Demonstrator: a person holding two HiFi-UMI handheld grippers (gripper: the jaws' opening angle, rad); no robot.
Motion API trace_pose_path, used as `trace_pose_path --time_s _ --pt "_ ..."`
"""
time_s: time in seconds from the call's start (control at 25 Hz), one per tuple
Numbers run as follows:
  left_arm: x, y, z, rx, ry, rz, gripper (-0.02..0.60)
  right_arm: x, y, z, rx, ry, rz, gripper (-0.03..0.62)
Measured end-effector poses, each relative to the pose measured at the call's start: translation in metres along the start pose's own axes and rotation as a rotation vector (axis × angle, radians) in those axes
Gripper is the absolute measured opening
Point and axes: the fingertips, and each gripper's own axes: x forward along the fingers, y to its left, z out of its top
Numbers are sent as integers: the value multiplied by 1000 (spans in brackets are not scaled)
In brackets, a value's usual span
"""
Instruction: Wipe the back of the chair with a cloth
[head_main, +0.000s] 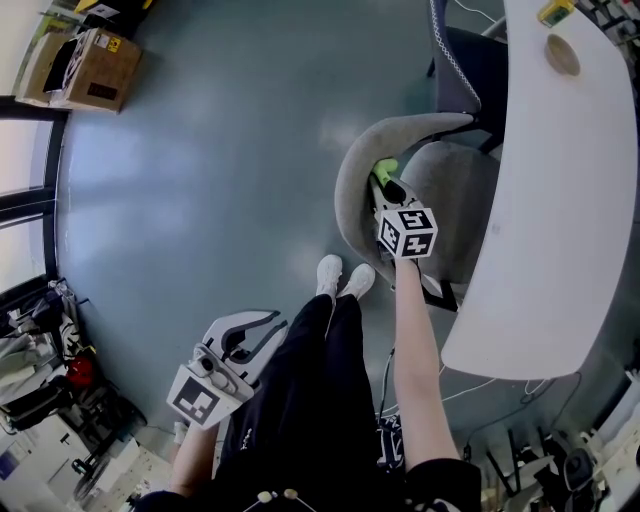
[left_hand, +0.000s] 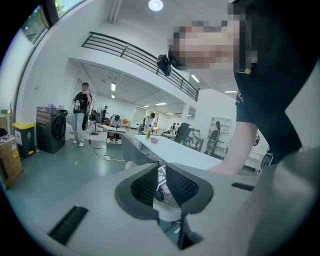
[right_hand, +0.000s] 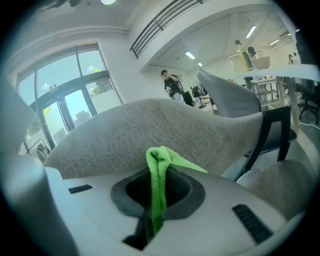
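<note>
Right tool (head_main: 386, 187) is clamped shut on the green cloth (head_main: 383, 168). In the right gripper view the cloth (right_hand: 159, 167) is pinched between the jaws, with a folded bunch sticking out past the tips. The bunch is up at the chair back (right_hand: 150, 127), near its top edge. It sits on the seat-facing side of the grey curved chair back (head_main: 350, 190), at or just short of the fabric — contact can't be confirmed.

Left tool (head_main: 258, 332) hangs low at the near left beside the person's leg, well apart from the chair. Its jaws stand a little apart with nothing between them (left_hand: 161, 184).

The white desk (head_main: 540, 230) runs along the right, partly over the seat.

Progress, as a judgement: the cloth is gripped and brought to the back, so wiping is at its start or early — the fabric shows no wiped trace. Most of the back's width and its outer side look left to do.
</note>
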Motion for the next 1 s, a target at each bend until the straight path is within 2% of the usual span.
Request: trace_pose_path --time_s 0.32,0.6,0.8,1.0 --pt "0 2 1 -7 -6 2 37 -24 48 50 -77 -147 54 25" --pt "4 -2 3 -3 -13 -7 37 -40 85 78 -122 -230 105 26" --pt "18 0 4 34 -22 -26 37 -53 119 96 -189 -277 162 26" --pt "33 6 11 57 -48 -27 38 -80 137 120 -200 -363 190 26"
